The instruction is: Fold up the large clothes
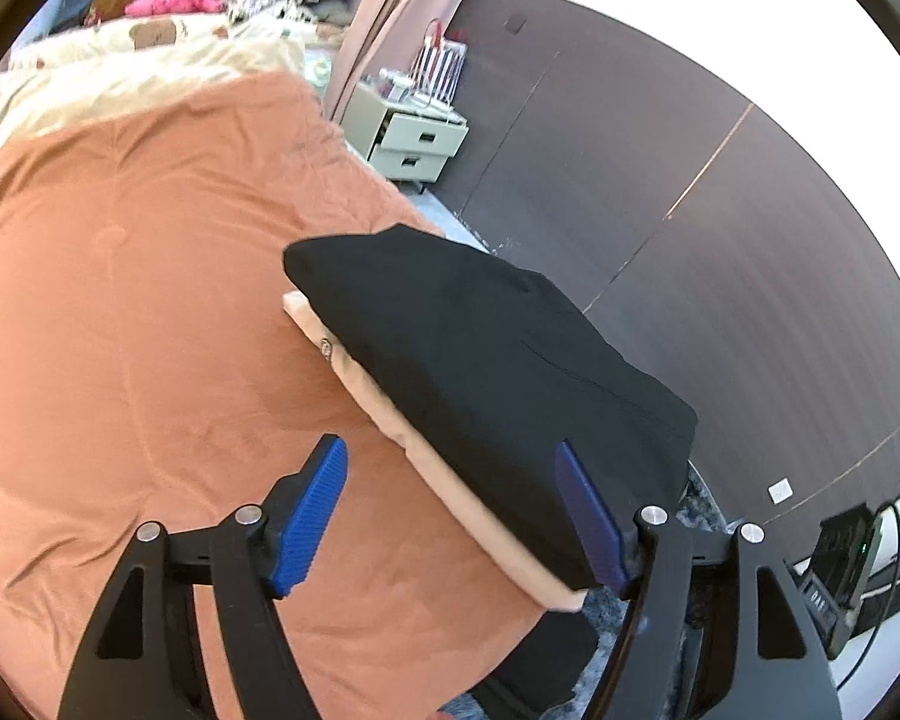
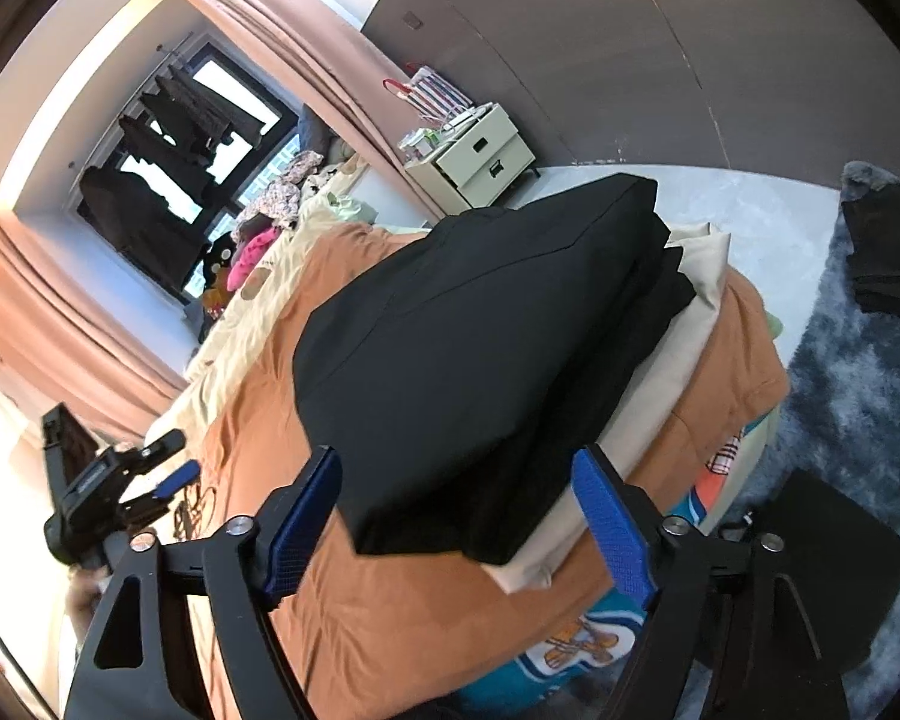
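Observation:
A folded black garment [image 1: 480, 348] [image 2: 480, 348] lies on top of a folded beige garment [image 1: 450, 468] [image 2: 684, 324], stacked at the edge of the bed's orange blanket [image 1: 138, 300] [image 2: 390, 600]. My left gripper [image 1: 446, 444] hovers in front of the stack's near corner, open, with nothing between its blue pads [image 1: 315, 516]. My right gripper [image 2: 456, 455] is open too; the stack's near end shows between its fingers, and the pads [image 2: 615, 528] do not press on it. The left gripper [image 2: 120, 480] also shows at the left of the right wrist view.
A white two-drawer nightstand [image 1: 417, 141] [image 2: 480, 156] stands beyond the bed by a pink curtain [image 2: 306, 42]. Loose clothes [image 1: 168, 0] are piled at the bed's far end. A blue-grey shaggy rug [image 2: 840, 372] carries a dark garment [image 2: 888, 258]. A black device with cables [image 1: 840, 564] sits by the dark wall.

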Demonstrator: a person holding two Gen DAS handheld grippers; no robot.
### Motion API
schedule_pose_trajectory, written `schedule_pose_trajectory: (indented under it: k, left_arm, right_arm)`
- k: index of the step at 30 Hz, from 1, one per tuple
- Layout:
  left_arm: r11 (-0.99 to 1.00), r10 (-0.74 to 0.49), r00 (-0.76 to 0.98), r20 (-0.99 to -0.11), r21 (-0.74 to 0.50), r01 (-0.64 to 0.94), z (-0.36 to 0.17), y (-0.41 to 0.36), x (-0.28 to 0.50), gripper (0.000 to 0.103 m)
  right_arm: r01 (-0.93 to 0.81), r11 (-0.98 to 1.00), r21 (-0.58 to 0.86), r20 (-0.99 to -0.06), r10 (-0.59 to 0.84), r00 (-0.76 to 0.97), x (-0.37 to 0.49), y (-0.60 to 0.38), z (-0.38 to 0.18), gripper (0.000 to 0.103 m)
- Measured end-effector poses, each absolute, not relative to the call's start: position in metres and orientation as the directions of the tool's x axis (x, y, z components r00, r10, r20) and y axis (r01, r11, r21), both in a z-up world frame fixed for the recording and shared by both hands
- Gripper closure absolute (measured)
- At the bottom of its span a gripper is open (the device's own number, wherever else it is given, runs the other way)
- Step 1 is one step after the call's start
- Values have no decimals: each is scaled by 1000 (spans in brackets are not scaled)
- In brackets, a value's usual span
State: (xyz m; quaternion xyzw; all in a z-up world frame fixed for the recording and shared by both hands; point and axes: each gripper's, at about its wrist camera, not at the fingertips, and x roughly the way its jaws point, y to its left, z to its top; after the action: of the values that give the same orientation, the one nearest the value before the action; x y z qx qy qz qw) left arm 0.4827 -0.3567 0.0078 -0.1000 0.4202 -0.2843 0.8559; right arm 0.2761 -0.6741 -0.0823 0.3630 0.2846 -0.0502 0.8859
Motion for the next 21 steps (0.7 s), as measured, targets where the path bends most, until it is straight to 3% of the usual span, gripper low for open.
schedule_pose_trajectory:
  k: [2,4,5,11,13,21]
  left_arm:
    - [819,-569,506,-648,-390,421,18,-344,466,28]
    - [816,-572,519,-635,-378,437,26,-334,453,6]
    - [817,-571,537,-621,-365,447,31,-328,444,3]
    - [826,-556,605,-571,-298,478,56,-293,394,1]
    - [832,-546,621,-562,-280,478,60,-283,378,1]
    - [860,-500,685,-530,-215,462,61,-244,323,1]
  right_arm:
    - [293,746,597,-543,107,833,268,-665,-74,16]
    - [292,763,577,-545,95,833,262,-657,-67,14]
    - [290,770,569,-546,89,833,259,-652,-62,13]
    - [290,815,502,-553,45,832,238,-620,-40,8]
    - [283,830,480,-557,39,830,232,-609,-32,0]
    - [243,868,434,-553,43,832,208,-572,-17,0]
